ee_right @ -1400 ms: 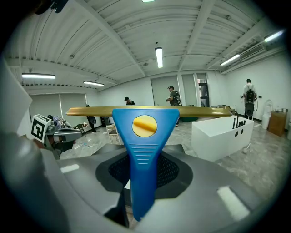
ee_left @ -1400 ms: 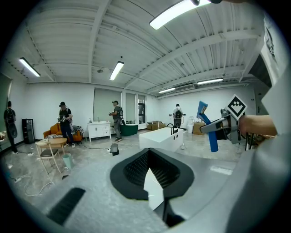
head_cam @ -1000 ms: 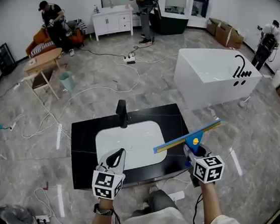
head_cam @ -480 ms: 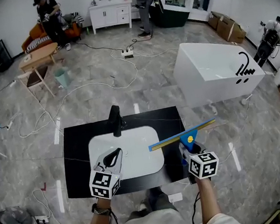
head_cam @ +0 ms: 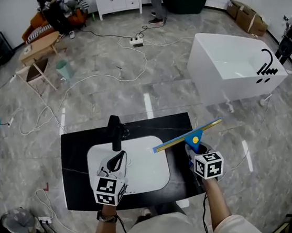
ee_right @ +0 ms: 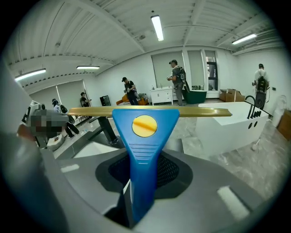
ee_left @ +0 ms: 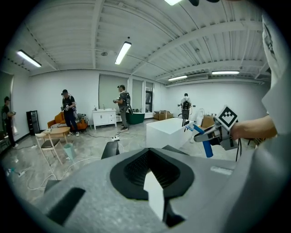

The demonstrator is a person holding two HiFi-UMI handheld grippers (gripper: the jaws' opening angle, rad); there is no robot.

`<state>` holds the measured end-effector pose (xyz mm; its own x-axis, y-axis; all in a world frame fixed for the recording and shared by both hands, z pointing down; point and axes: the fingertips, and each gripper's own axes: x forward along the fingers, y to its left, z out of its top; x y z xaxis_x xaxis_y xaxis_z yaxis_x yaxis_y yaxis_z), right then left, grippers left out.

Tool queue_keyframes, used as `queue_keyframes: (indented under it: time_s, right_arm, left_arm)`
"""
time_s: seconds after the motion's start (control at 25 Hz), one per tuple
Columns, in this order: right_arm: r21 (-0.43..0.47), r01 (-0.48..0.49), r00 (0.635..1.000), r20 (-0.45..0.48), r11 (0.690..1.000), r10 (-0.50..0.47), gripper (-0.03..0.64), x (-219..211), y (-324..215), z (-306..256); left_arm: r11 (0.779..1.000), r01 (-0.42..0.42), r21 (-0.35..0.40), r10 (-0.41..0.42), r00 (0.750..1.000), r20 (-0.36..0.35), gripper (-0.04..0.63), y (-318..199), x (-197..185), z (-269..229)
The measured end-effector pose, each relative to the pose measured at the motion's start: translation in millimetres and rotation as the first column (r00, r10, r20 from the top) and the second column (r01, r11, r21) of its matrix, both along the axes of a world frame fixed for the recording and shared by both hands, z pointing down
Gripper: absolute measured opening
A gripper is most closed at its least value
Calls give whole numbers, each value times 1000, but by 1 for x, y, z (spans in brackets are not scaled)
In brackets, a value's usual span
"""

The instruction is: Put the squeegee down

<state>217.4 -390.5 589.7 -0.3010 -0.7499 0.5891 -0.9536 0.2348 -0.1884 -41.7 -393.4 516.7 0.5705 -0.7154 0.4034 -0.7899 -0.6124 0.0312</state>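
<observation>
Black counter [head_cam: 71, 149] and white sink [head_cam: 147, 166] are sitting below. Right gripper [head_cam: 195, 148] is squeezing the squeegee [head_cam: 188, 135] handle, holding it up over the counter's right edge. Left gripper [head_cam: 120, 158] is pinching shut, empty. Setting it down is not done yet.

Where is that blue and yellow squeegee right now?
Head view, right of centre: the squeegee is gripped by its handle in the jaws of the right gripper, its blade over the black counter's right edge, beside the white basin.
</observation>
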Motion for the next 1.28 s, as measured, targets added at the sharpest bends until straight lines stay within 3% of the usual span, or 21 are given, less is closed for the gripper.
queue_keyframes:
  time_s: [0.44,0.8,1.12,1.28]
  right_arm:
    - [-175,98,992,-55,980,-109,110,11,-50,77]
    - [-343,206,964,-87,916,-250,110,2,-47,135]
    - [-407,241,907,-228,881,-353,106,12,-43,155]
    - [-436,276,858,-291,857,-424,101,14,-40,164]
  left_arm:
    - [998,18,-62,-17,1000,25,-3,-33,15,24]
    - [993,40,-109,-36,999,37,-2,-35,13,43]
    - [990,66,-125,-61,997,38,-2,-37,7,49]
    - [989,64,-132,-59,998,36,-2,-37,9,52]
